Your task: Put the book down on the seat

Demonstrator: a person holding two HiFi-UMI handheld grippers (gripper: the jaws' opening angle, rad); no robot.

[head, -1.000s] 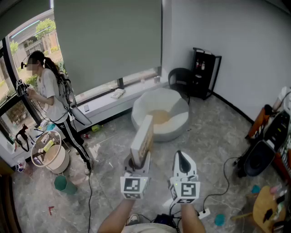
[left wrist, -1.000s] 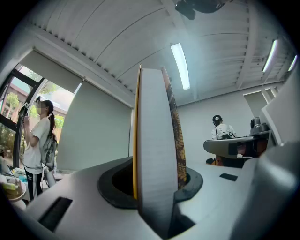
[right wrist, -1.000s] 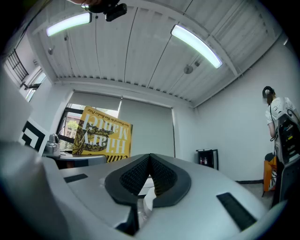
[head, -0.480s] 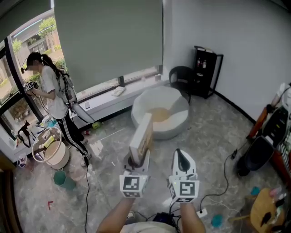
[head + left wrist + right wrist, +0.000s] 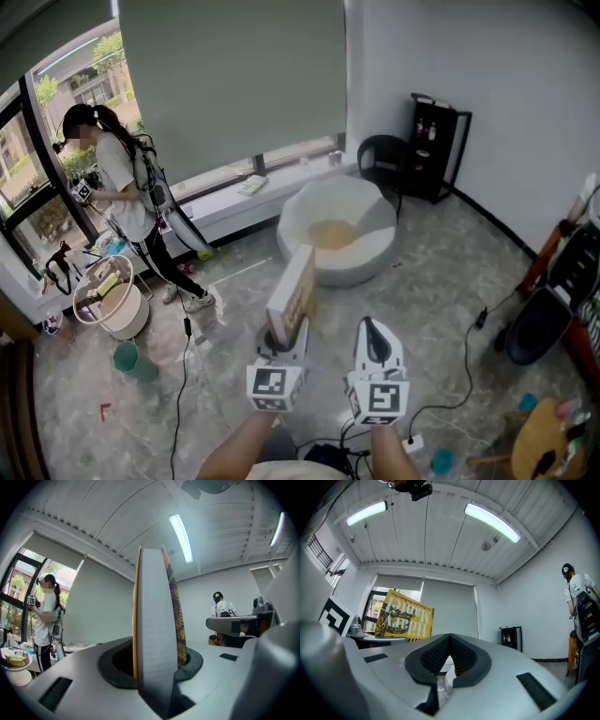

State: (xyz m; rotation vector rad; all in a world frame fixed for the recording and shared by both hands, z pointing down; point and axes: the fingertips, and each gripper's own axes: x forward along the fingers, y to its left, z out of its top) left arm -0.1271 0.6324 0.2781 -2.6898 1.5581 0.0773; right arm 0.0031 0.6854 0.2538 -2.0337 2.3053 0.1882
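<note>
A thick book (image 5: 292, 292) with a yellow cover stands upright, its lower end clamped in my left gripper (image 5: 279, 339). In the left gripper view the book's white page block (image 5: 157, 630) fills the gap between the dark pads. The yellow cover (image 5: 404, 619) also shows at the left of the right gripper view. My right gripper (image 5: 373, 330) is beside it, shut and holding nothing, its ribbed pads (image 5: 440, 656) pressed together. The seat (image 5: 367, 204) is a round white floor chair with a tan cushion, on the floor beyond the book, apart from it.
A person (image 5: 127, 192) stands by the window at the left, near a white bucket (image 5: 112, 307) and a green tub (image 5: 133, 361). A black chair (image 5: 380, 157) and a black shelf (image 5: 439, 145) stand behind the seat. Cables (image 5: 467, 377) trail across the floor at the right.
The person by the window has stepped to the right. The room has slid slightly rightward in the head view. Both grippers and the book keep their pose.
</note>
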